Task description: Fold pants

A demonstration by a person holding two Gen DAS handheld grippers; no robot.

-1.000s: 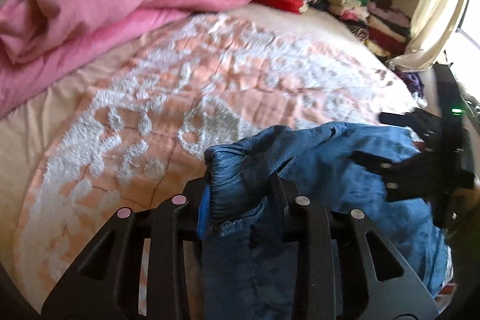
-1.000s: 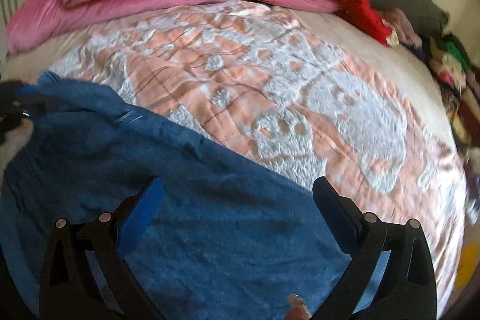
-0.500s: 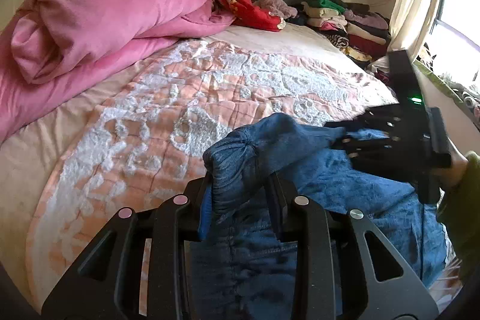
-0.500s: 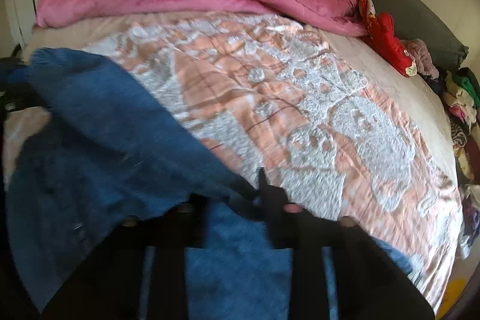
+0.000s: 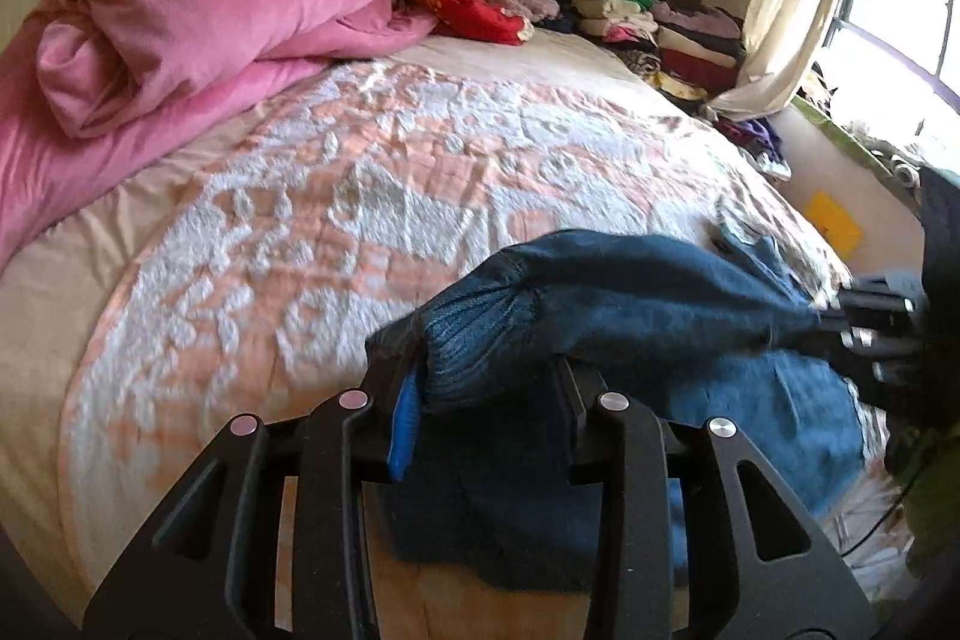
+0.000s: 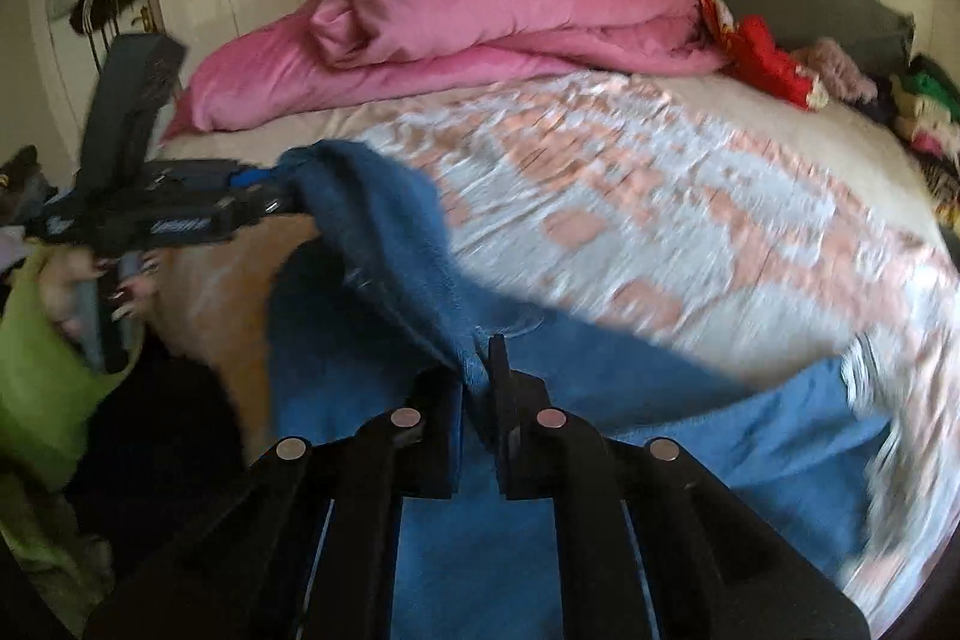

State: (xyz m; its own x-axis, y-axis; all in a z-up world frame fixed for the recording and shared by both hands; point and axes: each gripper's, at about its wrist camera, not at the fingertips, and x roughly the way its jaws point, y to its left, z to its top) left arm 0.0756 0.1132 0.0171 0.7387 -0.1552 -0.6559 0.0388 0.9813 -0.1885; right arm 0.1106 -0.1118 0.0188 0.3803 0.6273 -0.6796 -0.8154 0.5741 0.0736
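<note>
Both grippers, left (image 5: 486,394) and right (image 6: 477,388), are clamped on the jeans (image 6: 480,520). Keep the edge between them taut, then lay it flat on the bedspread (image 5: 360,196).

I can read no text anywhere. The left gripper (image 6: 273,196) carries pale lettering on its side in the right wrist view, but blur leaves it illegible to me.

I've got blue denim pants (image 5: 630,304) pinched at two points. Their ribbed, gathered waistband (image 5: 474,334) bunches between my left tongs (image 5: 486,388), and a taut ridge of cloth runs rightward to my right tongs (image 6: 480,364), which grip another fold. Below both tongs the rest hangs and spreads loosely, rumpled.
</note>
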